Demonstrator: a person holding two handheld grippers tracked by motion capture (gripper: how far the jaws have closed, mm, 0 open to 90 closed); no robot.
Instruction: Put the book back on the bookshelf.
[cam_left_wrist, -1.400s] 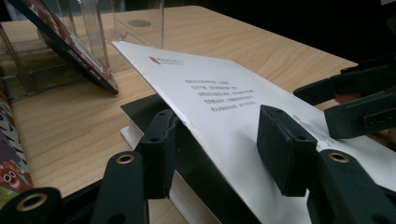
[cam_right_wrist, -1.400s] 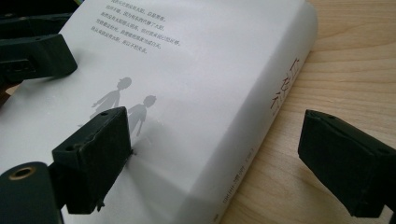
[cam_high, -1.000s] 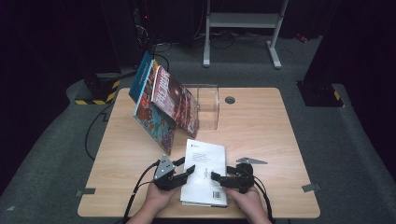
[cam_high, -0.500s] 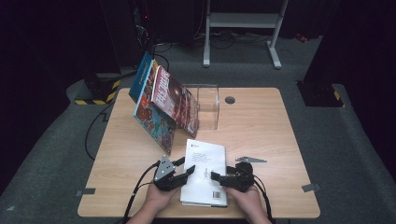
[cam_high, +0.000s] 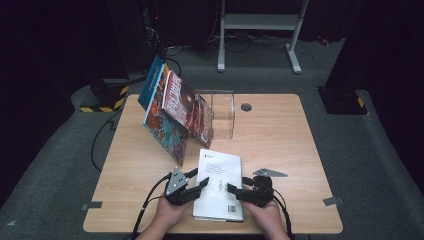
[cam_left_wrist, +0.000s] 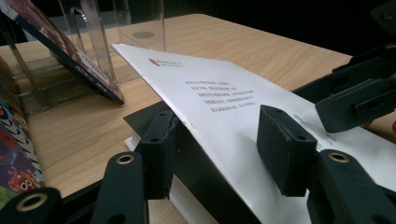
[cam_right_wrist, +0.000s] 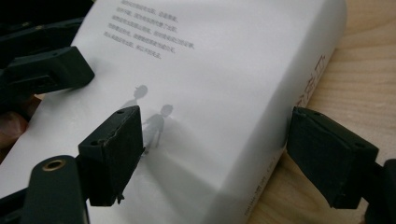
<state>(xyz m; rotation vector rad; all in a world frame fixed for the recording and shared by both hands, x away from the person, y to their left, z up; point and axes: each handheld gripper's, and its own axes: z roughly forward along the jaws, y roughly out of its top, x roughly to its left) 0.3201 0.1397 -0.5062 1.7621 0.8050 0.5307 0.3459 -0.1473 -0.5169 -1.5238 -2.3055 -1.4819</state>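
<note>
Nothing moved since earlier frames | left gripper (cam_high: 196, 183) half open, one jaw under lifted cover, one above | right gripper (cam_high: 235, 190) open astride spine, not pressing | white book (cam_high: 220, 182) at table's (cam_high: 280, 135) 6 o'clock edge, small figures printed.

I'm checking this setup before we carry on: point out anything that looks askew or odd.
The white book near the table's front edge has its cover lifted off the pages along one side, with the left gripper straddling that raised edge. Behind it, the colourful books lean steeply against a clear stand instead of standing upright.
</note>
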